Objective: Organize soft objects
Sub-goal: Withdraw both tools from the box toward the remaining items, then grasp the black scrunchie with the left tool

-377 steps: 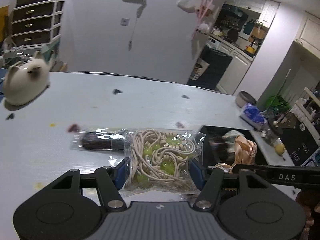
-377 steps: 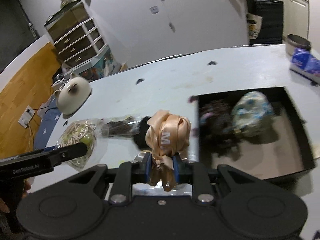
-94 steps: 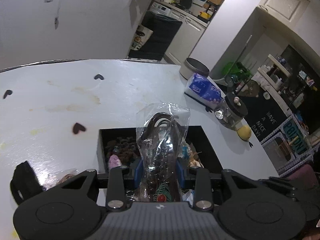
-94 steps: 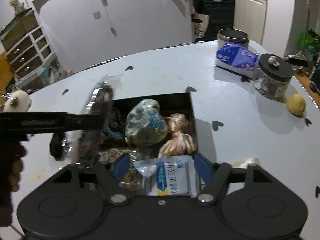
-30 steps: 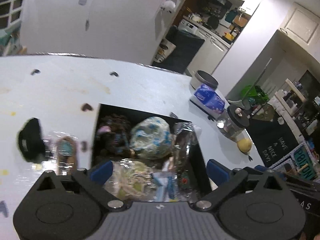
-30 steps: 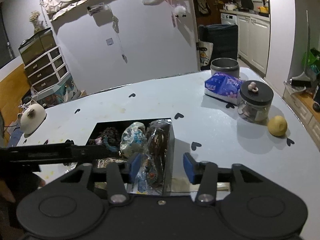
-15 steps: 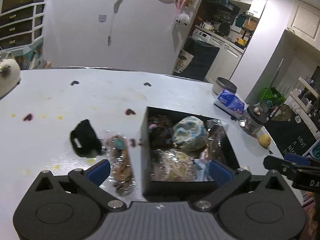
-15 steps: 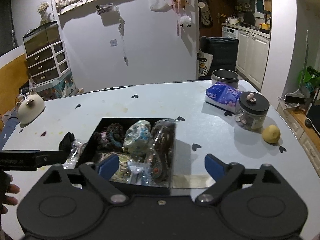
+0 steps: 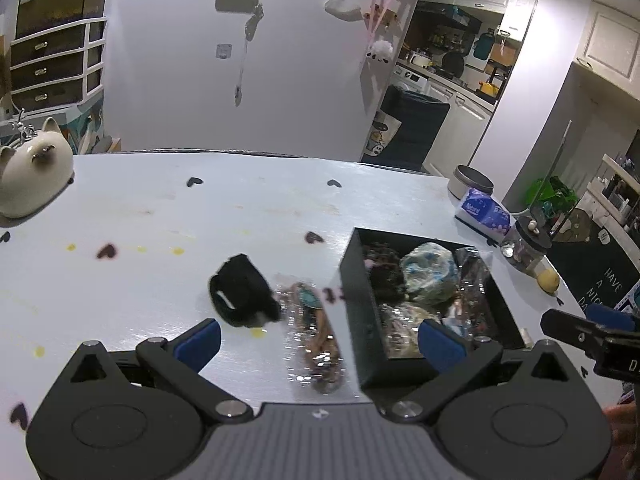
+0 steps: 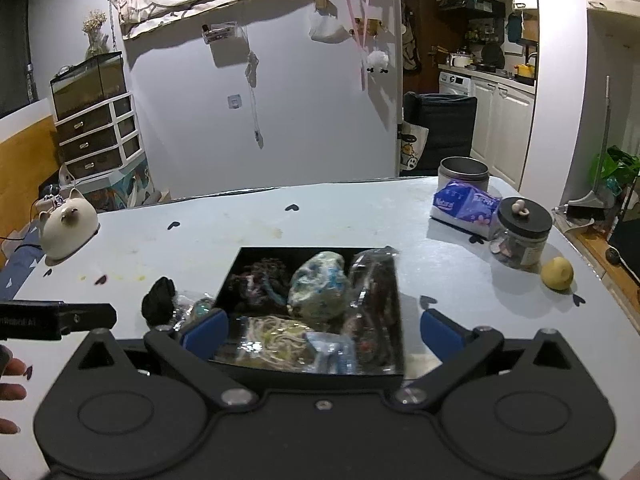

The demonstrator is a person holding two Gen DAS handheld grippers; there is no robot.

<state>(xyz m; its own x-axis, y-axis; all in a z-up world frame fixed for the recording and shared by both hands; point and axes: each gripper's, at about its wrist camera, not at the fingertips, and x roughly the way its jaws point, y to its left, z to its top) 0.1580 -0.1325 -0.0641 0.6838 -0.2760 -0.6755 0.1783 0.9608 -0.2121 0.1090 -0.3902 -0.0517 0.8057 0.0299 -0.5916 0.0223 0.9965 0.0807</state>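
A dim kitchen-living room, and a pale tabletop (image 10: pixel 340 216) dotted with small dark heart marks carries the whole job. The black box (image 10: pixel 256 256) sits mid-table as the collecting bin, and it is nearly full: a tangle of dark scrunchies (image 10: pixel 260 280), a blue-and-white fabric bundle (image 10: pixel 318 284), a tall clear bag of dark items (image 10: pixel 374 292) leaning on its right wall, a bag of cream cords (image 10: pixel 276 340) at the near edge. Packed tight, probably so the soft pieces prop each other up.

2 things lie outside the box, to its left: a black fabric band (image 9: pixel 242 298) and, just beside it against the box wall, a crinkly clear packet (image 9: pixel 314 336). Those look like the leftovers.

The right hand-held gripper (image 10: pixel 322 330) hangs over the box's near edge, angled down, jaws having just swung wide apart with nothing between the pads. The left hand-held gripper (image 9: pixel 318 340) is likewise spread and empty, tilted down over the clear packet, seemingly lining up for it. A person's fingers (image 10: pixel 10 380) show at the left edge.
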